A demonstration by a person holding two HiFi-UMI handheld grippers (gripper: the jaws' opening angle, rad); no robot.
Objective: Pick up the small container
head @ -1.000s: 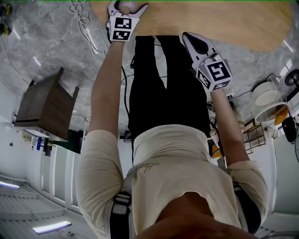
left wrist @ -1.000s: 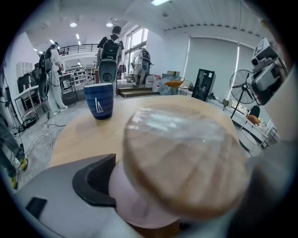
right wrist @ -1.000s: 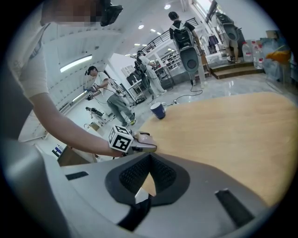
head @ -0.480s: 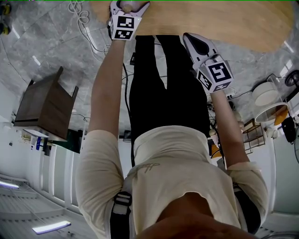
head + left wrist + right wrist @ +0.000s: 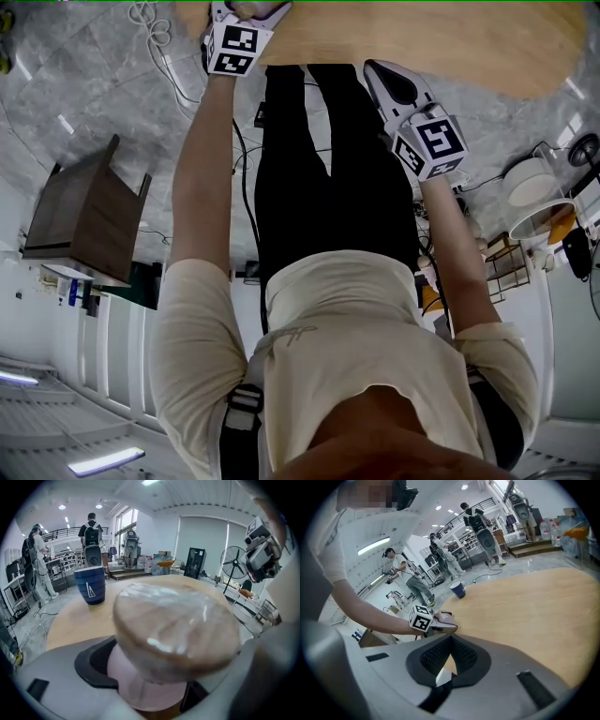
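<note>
Left gripper (image 5: 246, 13) at 11 o'clock in head view, at edge of wooden table (image 5: 525, 611), jaws pinching small container (image 5: 176, 634): pink body, wooden lid under clear film. Blue cup (image 5: 90, 584) on table at 10 o'clock from container, well apart. Right gripper (image 5: 449, 644) at 1 o'clock in head view, jaws pressed together, empty.

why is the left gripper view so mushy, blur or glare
Left gripper view: the small container sits too close to focus, with glare streaks across its top; the blue cup behind is sharper. Right gripper view: crisp, but fisheye bends the table edge.
</note>
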